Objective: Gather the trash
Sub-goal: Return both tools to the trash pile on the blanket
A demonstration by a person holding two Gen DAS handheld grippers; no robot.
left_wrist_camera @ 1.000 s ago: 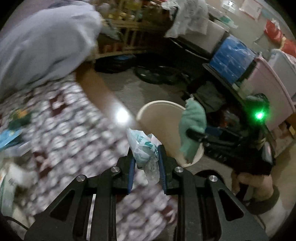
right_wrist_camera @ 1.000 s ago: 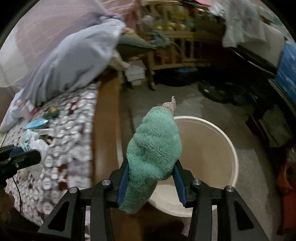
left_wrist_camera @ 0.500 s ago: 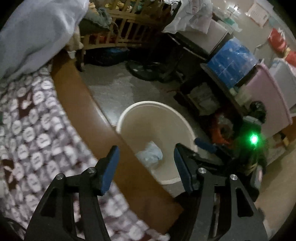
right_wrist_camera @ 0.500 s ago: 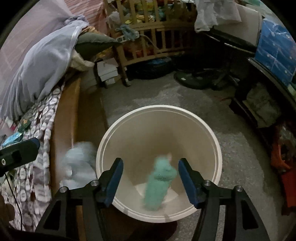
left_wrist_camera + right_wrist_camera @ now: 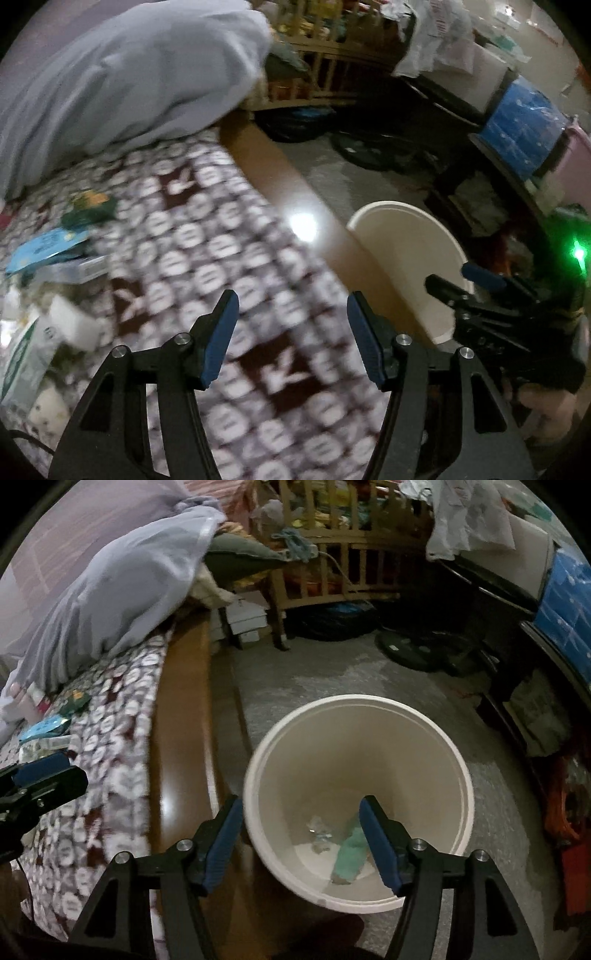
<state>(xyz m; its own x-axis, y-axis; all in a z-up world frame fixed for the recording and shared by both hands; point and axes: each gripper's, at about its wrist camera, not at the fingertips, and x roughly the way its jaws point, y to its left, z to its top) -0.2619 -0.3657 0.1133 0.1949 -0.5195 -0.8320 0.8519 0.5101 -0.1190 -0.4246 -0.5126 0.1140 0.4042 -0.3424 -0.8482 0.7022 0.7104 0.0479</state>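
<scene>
A cream bucket [image 5: 369,698] stands on the floor beside the bed. In its bottom lie a green cloth [image 5: 351,853] and a crumpled clear wrapper [image 5: 319,832]. My right gripper [image 5: 300,803] hangs over the bucket's near rim, its jaws opening with nothing between them. My left gripper [image 5: 292,297] is open and empty above the patterned bedspread [image 5: 207,236], left of the bucket [image 5: 391,204]. More litter lies on the bed at the left: a blue packet [image 5: 44,245], a green packet [image 5: 86,210], a white box [image 5: 70,271] and a white-green bag [image 5: 26,350].
A grey blanket [image 5: 122,85] is heaped at the bed's head. The brown wooden bed rail [image 5: 181,738] runs between bedspread and bucket. A wooden crib [image 5: 332,554], a dark fan base [image 5: 417,650] and cluttered shelves [image 5: 546,709] ring the grey floor [image 5: 314,672].
Both grippers have opened. The wrapper and the green cloth dropped into the bucket. The left gripper then swung back left over the bed; the right stays above the bucket.
</scene>
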